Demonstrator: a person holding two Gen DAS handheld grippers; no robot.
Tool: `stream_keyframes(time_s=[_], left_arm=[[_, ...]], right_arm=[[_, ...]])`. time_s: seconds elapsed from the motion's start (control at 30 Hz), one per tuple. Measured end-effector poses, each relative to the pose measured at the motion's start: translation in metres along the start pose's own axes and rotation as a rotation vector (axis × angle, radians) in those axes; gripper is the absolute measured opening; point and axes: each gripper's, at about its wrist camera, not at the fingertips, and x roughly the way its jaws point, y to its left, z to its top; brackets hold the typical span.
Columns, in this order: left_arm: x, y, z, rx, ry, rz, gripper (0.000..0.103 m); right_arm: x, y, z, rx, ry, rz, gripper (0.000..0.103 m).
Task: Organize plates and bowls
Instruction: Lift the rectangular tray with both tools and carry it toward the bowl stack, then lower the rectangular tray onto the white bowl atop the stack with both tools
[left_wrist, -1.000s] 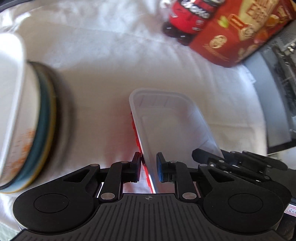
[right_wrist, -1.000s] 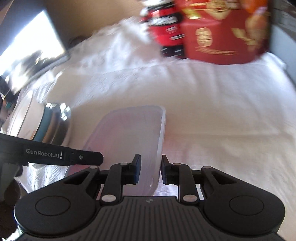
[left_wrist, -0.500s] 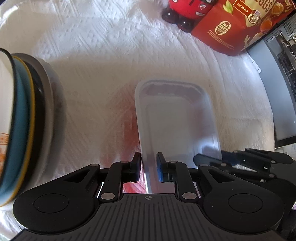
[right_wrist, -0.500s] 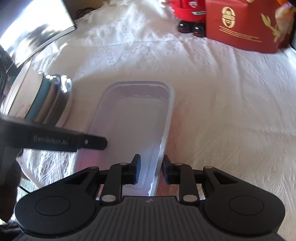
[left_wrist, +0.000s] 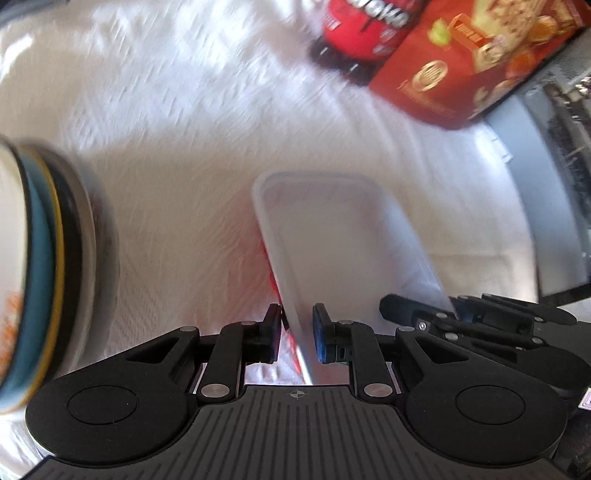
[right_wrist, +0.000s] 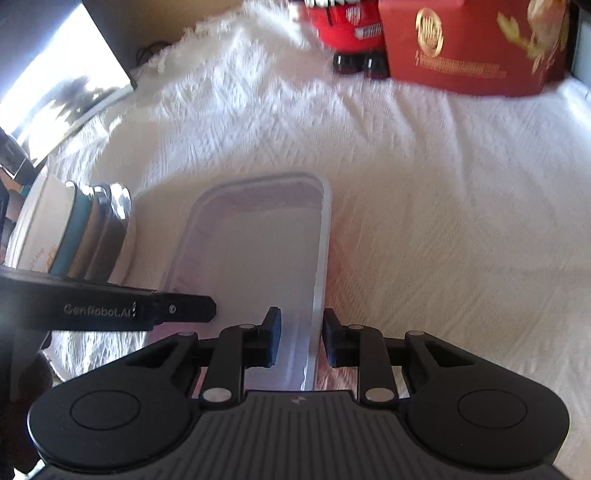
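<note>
Left wrist view: a clear plastic tray (left_wrist: 332, 240) sits over the white textured cloth (left_wrist: 184, 147) covering the bench, its far end tipped away from the camera. The left claw (left_wrist: 297, 334) pinches the tray's left long rim, one pad outside the wall and one inside. In the right wrist view, the right claw (right_wrist: 301, 338) is pinched on the opposite long rim of the same tray (right_wrist: 258, 258), so the tray hangs between the two claws. Just left of the tray stands a stack of plates and bowls (right_wrist: 85, 232) on the cloth, with a white dish on top, a teal one beneath and a shiny metal one at the bottom; whether the tray touches it cannot be told. Farther back, at the cloth's far edge, stand a red bottle pack (right_wrist: 347, 26) and a red printed box (right_wrist: 472, 48), side by side.
</note>
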Motion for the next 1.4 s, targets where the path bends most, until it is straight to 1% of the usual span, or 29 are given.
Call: stream_keyframes(time_s=[0.1, 0.17, 0.23, 0.3, 0.37, 0.5, 0.57, 0.6, 0.7, 0.77, 0.8, 0.9, 1.0, 1.13, 1.3, 1.4], left_arm=[[-0.031, -0.007, 0.010, 0.045, -0.060, -0.031, 0.022], [-0.057, -0.008, 0.017, 0.079, -0.110, -0.050, 0.022], [-0.083, -0.004, 0.025, 0.089, -0.141, -0.072, 0.022], [-0.112, 0.008, 0.031, 0.085, -0.179, -0.089, 0.022], [-0.138, 0.023, 0.035, 0.079, -0.218, -0.096, 0.021], [-0.178, 0.060, 0.035, 0.059, -0.263, -0.078, 0.021], [-0.193, 0.081, 0.031, 0.038, -0.275, -0.074, 0.021], [-0.200, 0.090, 0.029, 0.027, -0.290, -0.077, 0.021], [-0.215, 0.120, 0.020, -0.012, -0.300, -0.071, 0.020], [-0.221, 0.140, 0.013, -0.045, -0.301, -0.074, 0.020], [-0.223, 0.149, 0.011, -0.061, -0.285, -0.065, 0.020], [-0.218, 0.170, 0.005, -0.108, -0.272, -0.063, 0.020], [-0.207, 0.185, 0.000, -0.137, -0.247, -0.070, 0.020], [-0.192, 0.198, -0.001, -0.165, -0.198, -0.086, 0.020], [-0.181, 0.213, 0.006, -0.212, -0.153, -0.107, 0.020], [-0.181, 0.214, 0.008, -0.220, -0.150, -0.106, 0.020]], right_arm=[[-0.022, 0.004, 0.007, 0.023, -0.072, -0.008, 0.025], [-0.042, 0.010, 0.013, 0.039, -0.132, -0.008, 0.025], [-0.065, 0.021, 0.017, 0.039, -0.203, -0.008, 0.025], [-0.087, 0.036, 0.022, 0.040, -0.267, -0.002, 0.025], [-0.102, 0.054, 0.028, 0.028, -0.311, 0.018, 0.025], [-0.114, 0.100, 0.044, -0.003, -0.353, 0.079, 0.025], [-0.113, 0.124, 0.050, -0.023, -0.358, 0.104, 0.026], [-0.111, 0.138, 0.053, -0.044, -0.360, 0.109, 0.026], [-0.104, 0.183, 0.056, -0.118, -0.363, 0.118, 0.026], [-0.097, 0.204, 0.057, -0.145, -0.352, 0.128, 0.027], [-0.093, 0.213, 0.056, -0.158, -0.341, 0.132, 0.027], [-0.078, 0.235, 0.054, -0.176, -0.295, 0.138, 0.027], [-0.062, 0.249, 0.051, -0.185, -0.254, 0.134, 0.027], [-0.048, 0.256, 0.043, -0.182, -0.220, 0.121, 0.027], [-0.035, 0.256, 0.041, -0.156, -0.179, 0.120, 0.027], [-0.030, 0.252, 0.045, -0.125, -0.158, 0.139, 0.027]])
